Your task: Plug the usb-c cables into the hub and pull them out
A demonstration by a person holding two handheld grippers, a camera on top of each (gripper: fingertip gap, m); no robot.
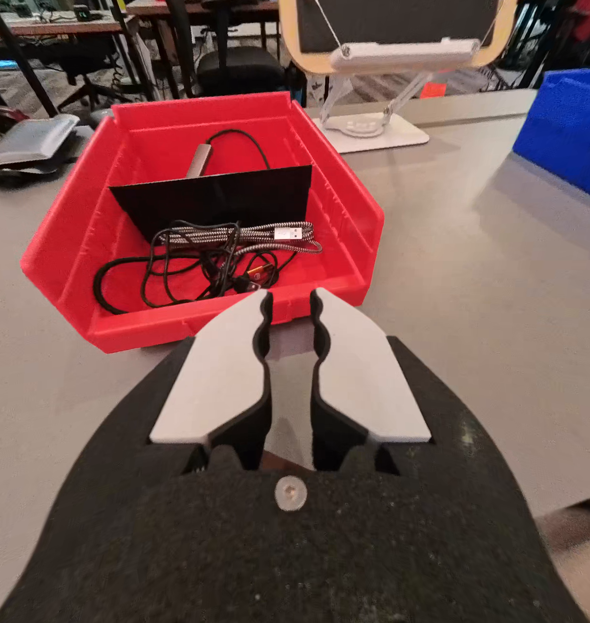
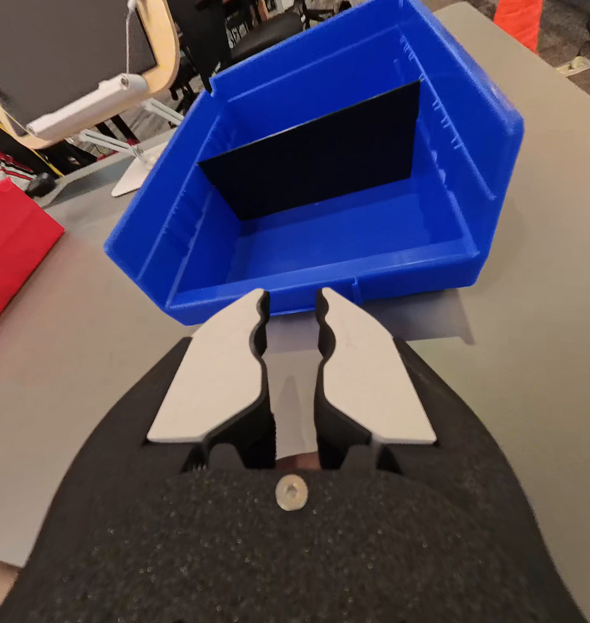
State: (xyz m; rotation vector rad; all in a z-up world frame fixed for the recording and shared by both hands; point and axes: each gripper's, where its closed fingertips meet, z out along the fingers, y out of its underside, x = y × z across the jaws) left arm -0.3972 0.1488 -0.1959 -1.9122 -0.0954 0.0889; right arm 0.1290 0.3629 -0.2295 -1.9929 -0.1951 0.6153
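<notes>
Left hand-held gripper [image 1: 291,296], right hand-held gripper [image 2: 292,295]: jaws parted, empty.

A grey desk [image 1: 455,269] fills the foreground. Beyond its far edge stand dark-legged tables [image 1: 67,30] and a black office chair [image 1: 236,72] on a pale floor. A white stand [image 1: 374,129] holds a wood-rimmed panel [image 1: 398,23].

Grey table [image 1: 455,269]: red bin [image 1: 67,236], blue bin [image 2: 489,168].
</notes>
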